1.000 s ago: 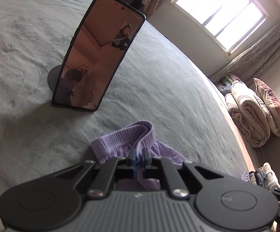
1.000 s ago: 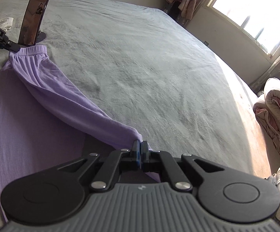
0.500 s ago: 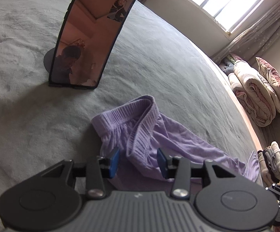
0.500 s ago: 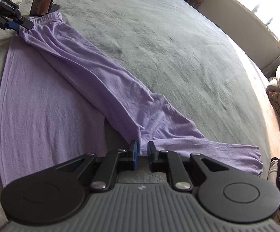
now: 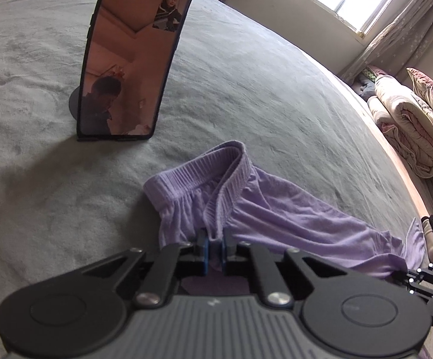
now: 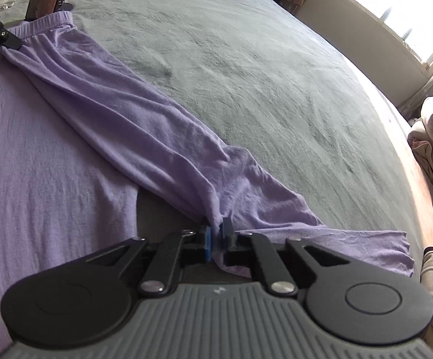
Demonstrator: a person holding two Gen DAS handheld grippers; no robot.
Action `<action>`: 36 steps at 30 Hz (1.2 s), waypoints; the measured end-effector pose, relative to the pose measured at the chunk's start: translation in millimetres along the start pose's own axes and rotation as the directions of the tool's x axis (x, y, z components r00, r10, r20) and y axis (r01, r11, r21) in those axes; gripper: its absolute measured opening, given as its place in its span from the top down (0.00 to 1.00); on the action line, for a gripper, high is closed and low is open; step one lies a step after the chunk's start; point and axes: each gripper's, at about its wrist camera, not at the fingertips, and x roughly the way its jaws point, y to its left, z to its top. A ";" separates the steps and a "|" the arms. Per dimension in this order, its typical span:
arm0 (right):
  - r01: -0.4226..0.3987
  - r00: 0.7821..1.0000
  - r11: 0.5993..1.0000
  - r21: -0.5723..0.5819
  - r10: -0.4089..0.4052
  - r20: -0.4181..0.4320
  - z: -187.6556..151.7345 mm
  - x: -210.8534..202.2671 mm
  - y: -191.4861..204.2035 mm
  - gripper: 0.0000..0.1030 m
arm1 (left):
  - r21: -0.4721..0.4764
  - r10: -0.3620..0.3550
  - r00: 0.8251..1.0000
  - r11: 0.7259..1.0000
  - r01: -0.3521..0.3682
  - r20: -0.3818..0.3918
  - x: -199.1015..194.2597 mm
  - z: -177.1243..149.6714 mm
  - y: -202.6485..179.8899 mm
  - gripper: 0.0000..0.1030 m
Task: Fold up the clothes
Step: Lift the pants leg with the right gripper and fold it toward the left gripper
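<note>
Half a second after standing spread, the left gripper has pinched the ribbed waistband of the purple trousers at lower centre. The right gripper, then slightly parted, now nips a fold of the leg, the garment stretched diagonally across the grey bed from the phone at upper left.

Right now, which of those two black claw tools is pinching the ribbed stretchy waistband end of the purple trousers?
The left gripper: it pinches the purple trousers at the ribbed waistband. The right gripper pinches plain fabric farther along.
</note>
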 end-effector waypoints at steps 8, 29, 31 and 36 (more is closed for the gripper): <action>0.081 0.995 0.997 0.011 -0.082 0.058 20.2 -39.4 -14.7 0.97 | -0.058 -0.079 0.997 0.995 0.080 0.013 -2.0 17.3 15.6 0.94; 0.054 0.998 0.958 -0.282 -0.044 0.044 5.9 -112.8 72.3 0.97 | -0.090 -0.094 0.995 0.991 0.095 0.015 -5.9 33.4 47.6 0.93; 0.030 0.999 0.957 -0.290 -0.023 0.028 0.7 -111.9 81.4 0.97 | -0.081 -0.072 0.997 0.994 0.073 0.022 -8.2 33.1 48.1 0.93; -0.033 0.999 0.963 -0.268 0.024 -0.036 -16.2 -94.0 100.5 0.96 | 0.004 0.027 0.999 1.000 -0.027 0.025 -8.1 26.5 37.8 0.87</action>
